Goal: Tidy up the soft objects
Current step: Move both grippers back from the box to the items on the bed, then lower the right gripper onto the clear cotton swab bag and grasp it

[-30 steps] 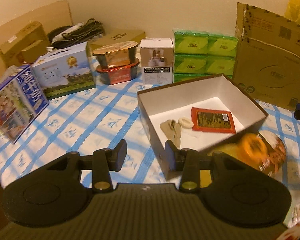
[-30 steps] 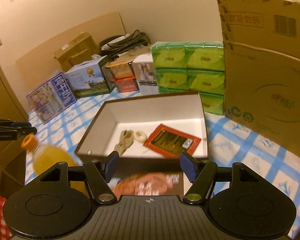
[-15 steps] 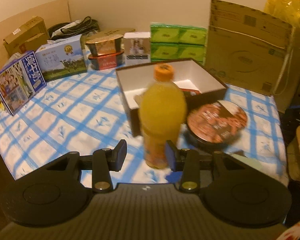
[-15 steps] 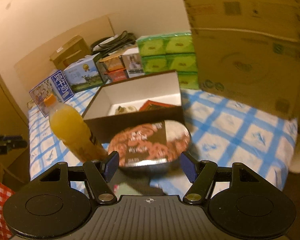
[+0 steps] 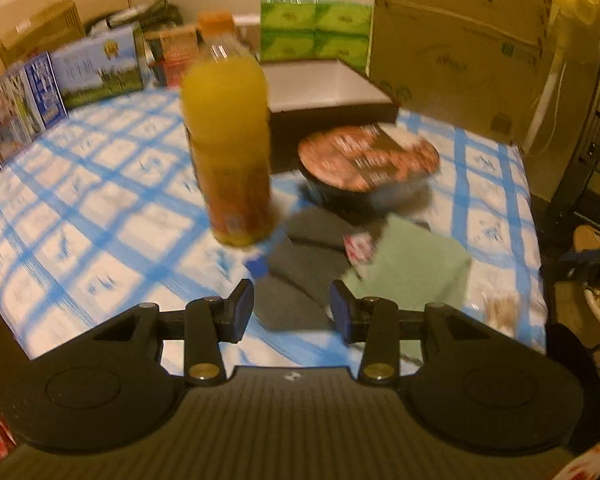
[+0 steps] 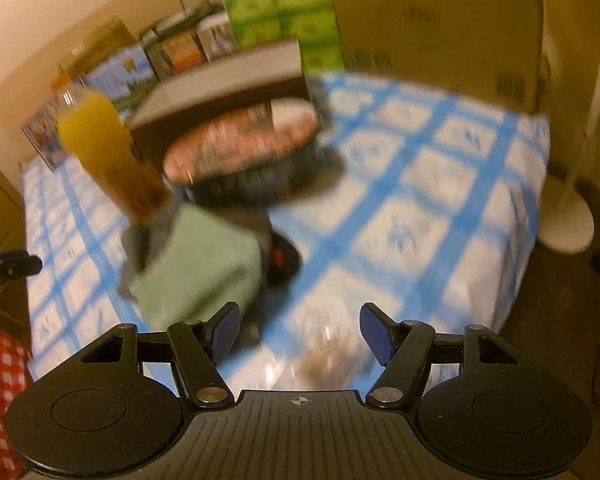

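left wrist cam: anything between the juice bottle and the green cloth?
Yes. In the left wrist view a dark grey folded cloth lies between the juice bottle and the green cloth, with a small red-and-white packet at the green cloth's edge.

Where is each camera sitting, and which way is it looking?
Left wrist: on the left hand-held gripper, looking forward and down at the juice bottle; only its open fingers show.
Right wrist: on the right hand-held gripper, looking down at the green cloth; only its open fingers show.
Both see bottle, cloth, noodle bowl and checked tablecloth.
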Motion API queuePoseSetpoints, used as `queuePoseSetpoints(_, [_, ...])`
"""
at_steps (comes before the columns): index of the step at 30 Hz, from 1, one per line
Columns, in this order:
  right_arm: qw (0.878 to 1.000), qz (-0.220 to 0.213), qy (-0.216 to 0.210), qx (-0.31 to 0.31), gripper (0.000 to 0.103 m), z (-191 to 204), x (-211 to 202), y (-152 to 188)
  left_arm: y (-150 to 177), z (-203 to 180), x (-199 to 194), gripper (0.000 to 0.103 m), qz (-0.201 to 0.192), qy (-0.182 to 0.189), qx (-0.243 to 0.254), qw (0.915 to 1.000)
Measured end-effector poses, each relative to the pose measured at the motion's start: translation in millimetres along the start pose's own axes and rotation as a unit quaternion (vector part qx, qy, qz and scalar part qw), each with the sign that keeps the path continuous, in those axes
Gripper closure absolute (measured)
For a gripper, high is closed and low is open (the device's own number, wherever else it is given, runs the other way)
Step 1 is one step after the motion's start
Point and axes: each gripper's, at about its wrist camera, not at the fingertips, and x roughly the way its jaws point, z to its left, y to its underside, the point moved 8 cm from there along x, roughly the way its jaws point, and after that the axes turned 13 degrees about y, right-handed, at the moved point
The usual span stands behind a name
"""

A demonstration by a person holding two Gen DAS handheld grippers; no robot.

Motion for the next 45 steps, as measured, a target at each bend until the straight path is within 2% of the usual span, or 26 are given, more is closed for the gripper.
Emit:
queuePoseSetpoints(4, [0.999, 0.03, 0.011, 0.002, 0.036, -4, 15, 27, 21, -13, 20, 0.064, 0.029, 0.004, -0.006, 0.9996])
queuePoseSetpoints(8, [0.999, 0.043, 0.014, 0.001, 0.036, -4, 22, 38, 32, -25, 30, 0.064, 0.041, 0.009, 0.0, 0.9991])
queuePoseSetpoints(23, [0.997, 0.058, 0.034, 0.047, 0.038, -6, 63, 40, 48, -53, 65, 0.064, 0.068, 0.02, 0.012, 0.9974])
queuePoseSetpoints(28, [0.996, 0.063, 0.043, 0.039, 0.048, 0, 76, 42, 44, -54, 74, 0.064, 0.066, 0.027, 0.017, 0.9973])
queuePoseSetpoints(33, [0.997, 0.054, 0.049, 0.022, 0.054, 5, 80, 42, 41, -59, 83, 0.064, 0.071, 0.035, 0.023, 0.9966])
queuePoseSetpoints(36, [0.998, 0.047, 0.05, 0.008, 0.061, 9, 80, 41, 40, -62, 89, 0.064, 0.073, 0.039, 0.027, 0.9962])
queuePoseSetpoints(38, [0.998, 0.038, 0.051, 0.001, 0.073, 11, 78, 39, 38, -63, 92, 0.064, 0.072, 0.041, 0.029, 0.9961])
queuePoseSetpoints(41, [0.999, 0.033, 0.04, 0.001, 0.08, 10, 73, 33, 35, -66, 96, 0.064, 0.073, 0.045, 0.033, 0.9958])
queuePoseSetpoints(45, [0.999, 0.026, 0.024, 0.021, 0.082, 2, 63, 26, 33, -74, 103, 0.064, 0.075, 0.054, 0.048, 0.9946])
